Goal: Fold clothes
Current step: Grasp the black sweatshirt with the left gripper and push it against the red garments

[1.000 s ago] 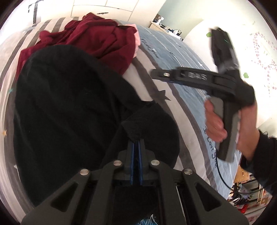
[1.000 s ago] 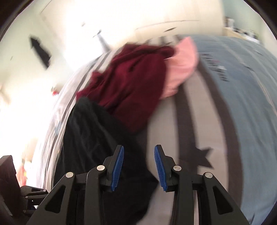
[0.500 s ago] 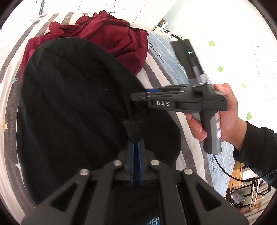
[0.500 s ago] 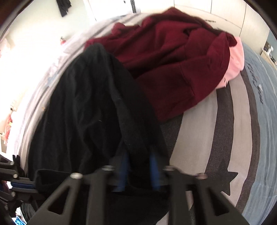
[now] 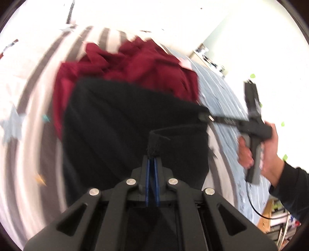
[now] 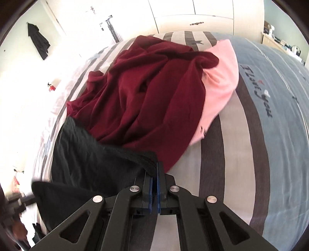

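A black garment (image 5: pixel 125 119) hangs stretched between my two grippers over the bed. My left gripper (image 5: pixel 151 160) is shut on a bunched corner of its edge. In the right wrist view my right gripper (image 6: pixel 154 170) is shut on another corner of the black garment (image 6: pixel 87 154). The left wrist view shows the right gripper (image 5: pixel 204 115) from the side, its tip at the cloth's right end, held by a hand (image 5: pixel 270 150). Behind the black cloth lies a crumpled maroon garment (image 6: pixel 150 92) with a pink garment (image 6: pixel 220 77) partly under it. The left gripper (image 6: pixel 17 204) is a blur at the lower left.
The bed cover (image 6: pixel 231 154) has grey and white stripes with stars, and a blue part (image 6: pixel 280 115) to the right. White wardrobe doors (image 6: pixel 193 11) stand past the bed. A dark coat (image 6: pixel 38 42) hangs on the left wall. A desk with clutter (image 6: pixel 280 40) stands at the far right.
The right gripper came down open, then shut on the black garment's edge. Both hands have since moved apart, pulling the black cloth taut between them. The left view is motion-blurred.
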Demonstrator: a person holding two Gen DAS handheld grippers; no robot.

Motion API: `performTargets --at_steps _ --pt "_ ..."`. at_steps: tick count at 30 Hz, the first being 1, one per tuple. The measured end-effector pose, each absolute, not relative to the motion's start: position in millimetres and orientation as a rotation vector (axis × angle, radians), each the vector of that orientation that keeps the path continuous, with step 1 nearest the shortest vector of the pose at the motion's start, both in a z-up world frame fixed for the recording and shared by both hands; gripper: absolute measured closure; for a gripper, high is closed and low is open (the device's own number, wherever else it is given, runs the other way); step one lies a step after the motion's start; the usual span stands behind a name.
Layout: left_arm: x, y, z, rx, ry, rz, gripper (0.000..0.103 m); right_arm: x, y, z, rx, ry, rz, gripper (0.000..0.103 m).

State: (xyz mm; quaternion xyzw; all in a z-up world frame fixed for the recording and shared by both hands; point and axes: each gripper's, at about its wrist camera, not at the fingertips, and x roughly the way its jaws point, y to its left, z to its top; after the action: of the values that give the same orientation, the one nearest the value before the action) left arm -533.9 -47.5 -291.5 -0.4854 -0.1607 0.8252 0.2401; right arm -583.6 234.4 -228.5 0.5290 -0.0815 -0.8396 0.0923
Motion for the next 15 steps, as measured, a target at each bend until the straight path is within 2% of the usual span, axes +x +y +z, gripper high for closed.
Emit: performTargets --at_steps 12,14,15 --pt "-637.0 -66.8 -281.0 -1.337 -0.263 2.35 0.1 -617.5 216.3 -235.9 1.62 -0.376 -2.442 0.099" --pt "-644.0 -69.6 -287.5 -1.371 -0.237 2.351 0.1 -616.8 217.4 -236.4 1.626 -0.41 -2.426 0.093" --pt "-646.6 -72.0 -291.3 -1.386 -0.238 2.352 0.1 -613.7 220.5 -234.9 1.623 -0.44 -2.421 0.082"
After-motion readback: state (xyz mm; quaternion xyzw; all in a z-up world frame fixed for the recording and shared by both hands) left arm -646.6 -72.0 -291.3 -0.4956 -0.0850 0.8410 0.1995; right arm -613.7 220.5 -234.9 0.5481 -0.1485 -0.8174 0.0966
